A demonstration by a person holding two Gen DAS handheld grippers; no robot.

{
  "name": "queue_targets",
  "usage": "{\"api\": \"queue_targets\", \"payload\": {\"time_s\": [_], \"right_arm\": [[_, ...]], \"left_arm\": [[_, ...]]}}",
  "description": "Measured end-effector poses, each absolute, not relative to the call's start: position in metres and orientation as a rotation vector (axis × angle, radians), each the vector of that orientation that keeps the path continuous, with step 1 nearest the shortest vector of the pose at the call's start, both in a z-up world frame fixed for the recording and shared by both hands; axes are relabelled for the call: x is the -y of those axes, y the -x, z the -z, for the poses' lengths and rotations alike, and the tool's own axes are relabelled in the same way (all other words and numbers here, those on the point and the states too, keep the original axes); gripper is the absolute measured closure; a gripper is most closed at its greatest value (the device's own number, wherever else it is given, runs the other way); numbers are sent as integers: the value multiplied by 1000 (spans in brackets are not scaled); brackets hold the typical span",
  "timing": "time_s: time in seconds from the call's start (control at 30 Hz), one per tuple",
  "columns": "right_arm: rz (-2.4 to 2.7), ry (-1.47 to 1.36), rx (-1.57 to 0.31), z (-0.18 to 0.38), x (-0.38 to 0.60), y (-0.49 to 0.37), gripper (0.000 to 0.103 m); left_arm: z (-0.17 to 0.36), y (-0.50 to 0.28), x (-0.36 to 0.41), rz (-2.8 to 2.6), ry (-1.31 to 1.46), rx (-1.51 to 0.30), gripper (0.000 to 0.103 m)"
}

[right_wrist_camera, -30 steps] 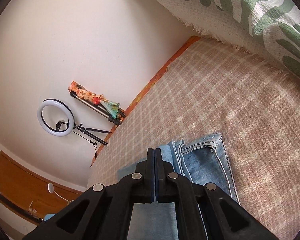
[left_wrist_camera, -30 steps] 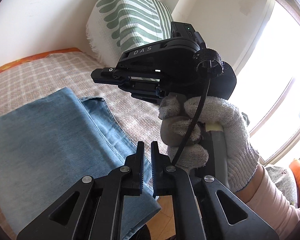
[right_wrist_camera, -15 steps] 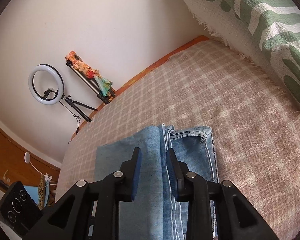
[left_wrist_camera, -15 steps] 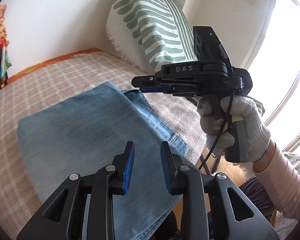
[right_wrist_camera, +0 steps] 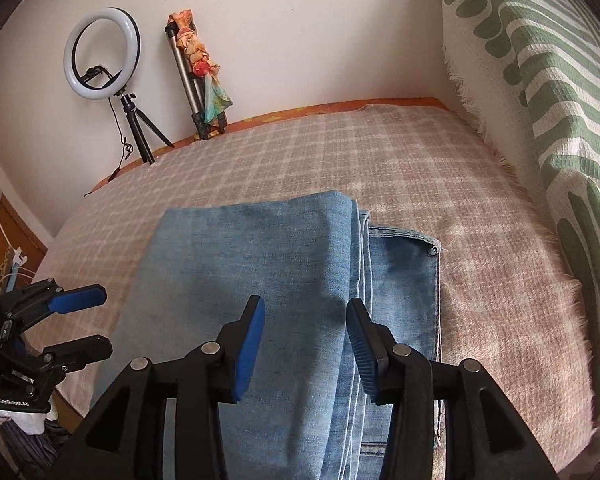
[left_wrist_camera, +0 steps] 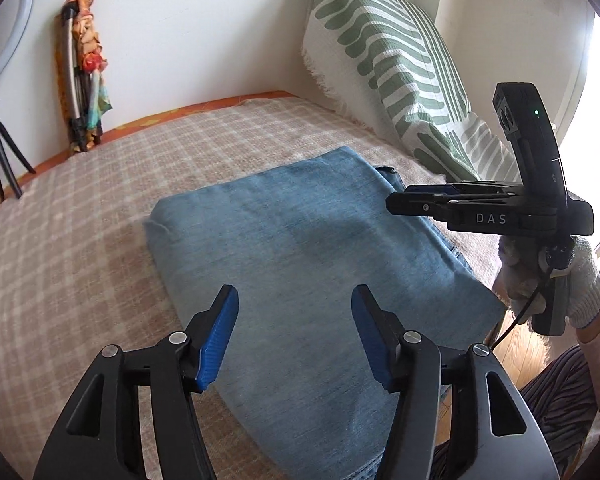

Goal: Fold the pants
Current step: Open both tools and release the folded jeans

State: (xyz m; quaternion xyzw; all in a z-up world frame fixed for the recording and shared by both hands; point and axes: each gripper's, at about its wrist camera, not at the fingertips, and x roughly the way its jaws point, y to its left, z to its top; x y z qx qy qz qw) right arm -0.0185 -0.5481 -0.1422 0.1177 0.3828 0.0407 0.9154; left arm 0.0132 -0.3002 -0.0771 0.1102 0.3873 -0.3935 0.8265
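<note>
Checked bed (right_wrist_camera: 399, 168), white wall (right_wrist_camera: 300, 20), perhaps daylight.

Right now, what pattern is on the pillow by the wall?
Green wavy stripes on white, with a fringed edge; the pillow shows best in the left wrist view.

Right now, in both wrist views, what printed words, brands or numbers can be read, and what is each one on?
"DAS": white letters on the black body of the right gripper, seen from the left wrist view.
Small white print on the base of the left gripper, in the right wrist view: too small and blurred to read.
No readable text on the folded pants, the striped pillow or the ring light.
</note>
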Motion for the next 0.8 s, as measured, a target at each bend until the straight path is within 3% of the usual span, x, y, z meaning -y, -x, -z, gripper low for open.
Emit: {"api": "queue_targets", "payload": {"time_s": [0.43,0.57,0.7,0.8], "right_arm": [[-14,-219,-759,142,567,17,18],[-2,-241,-752,145,578,18,15],[-59,-292,-775,152,589,20,0],[-80,-332,-777,156,594,21,0]], "left_arm": [[95,-32,285,777,-221,-850,37],[94,-40,281,796,-150,-881,32],[97,-49,275,831,-41,-950,32],[102,-54,275,860,25,-1006,32]]}}
